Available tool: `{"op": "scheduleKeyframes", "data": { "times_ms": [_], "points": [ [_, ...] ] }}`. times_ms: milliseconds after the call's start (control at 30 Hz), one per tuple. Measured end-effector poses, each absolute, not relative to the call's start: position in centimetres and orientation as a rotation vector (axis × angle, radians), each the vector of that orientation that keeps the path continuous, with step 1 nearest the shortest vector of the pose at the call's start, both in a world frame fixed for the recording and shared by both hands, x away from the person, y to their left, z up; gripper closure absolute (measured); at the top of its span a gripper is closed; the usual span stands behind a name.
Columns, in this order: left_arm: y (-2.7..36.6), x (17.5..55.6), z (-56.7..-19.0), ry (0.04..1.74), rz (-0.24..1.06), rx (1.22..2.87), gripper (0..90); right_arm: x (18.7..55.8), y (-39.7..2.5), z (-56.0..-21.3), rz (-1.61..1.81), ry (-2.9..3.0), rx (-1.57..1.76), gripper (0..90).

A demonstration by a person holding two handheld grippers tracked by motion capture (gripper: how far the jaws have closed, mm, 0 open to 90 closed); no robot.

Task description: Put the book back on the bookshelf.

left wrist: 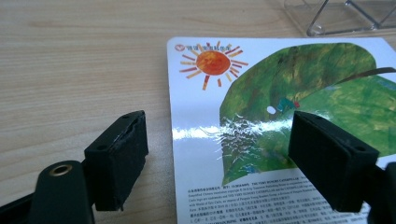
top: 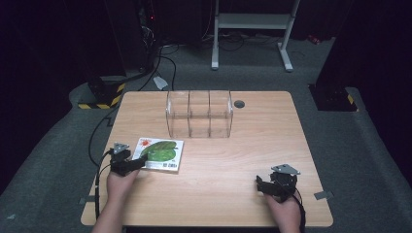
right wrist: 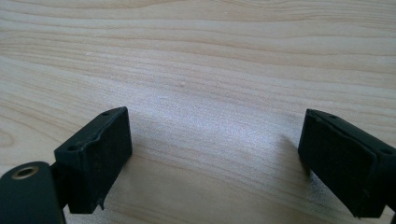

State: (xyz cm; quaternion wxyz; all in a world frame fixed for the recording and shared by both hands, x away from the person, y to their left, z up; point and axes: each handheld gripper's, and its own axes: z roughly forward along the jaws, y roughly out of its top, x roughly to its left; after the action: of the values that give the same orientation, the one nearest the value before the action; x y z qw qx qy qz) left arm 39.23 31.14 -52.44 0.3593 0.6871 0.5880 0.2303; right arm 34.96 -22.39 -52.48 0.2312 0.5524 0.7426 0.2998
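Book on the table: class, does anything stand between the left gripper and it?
Nothing visible does. The left gripper is open, its jaws straddling the near left edge of the book, which lies flat on the wooden table. Between the jaws lie only bare cover and table. The clear divided holder stands beyond the book.

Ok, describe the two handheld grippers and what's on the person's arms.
Both the left gripper and right gripper are black, each topped by a grey three-cornered plate and trailing a black cable. Their jaws are flat black blocks with worn edges and a brass-ringed hole near the base. The forearms are bare, without sleeves.
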Motion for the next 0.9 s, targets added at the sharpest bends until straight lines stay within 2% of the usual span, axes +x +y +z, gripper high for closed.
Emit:
{"op": "scheduleKeyframes", "data": {
  "times_ms": [200,267,900],
  "points": [
    [30.9,39.3,-52.5,1.501,0.576,1.776,23.4,35.0,-22.4,-52.5,0.822,2.041,1.514,9.8],
    [30.6,39.1,-52.4,1.475,0.589,1.793,27.8,35.0,-22.4,-52.5,0.825,2.043,1.513,9.9],
    [29.3,38.0,-52.4,1.431,0.545,1.836,27.7,35.0,-22.4,-52.5,0.824,2.043,1.513,9.9]
  ]
}}
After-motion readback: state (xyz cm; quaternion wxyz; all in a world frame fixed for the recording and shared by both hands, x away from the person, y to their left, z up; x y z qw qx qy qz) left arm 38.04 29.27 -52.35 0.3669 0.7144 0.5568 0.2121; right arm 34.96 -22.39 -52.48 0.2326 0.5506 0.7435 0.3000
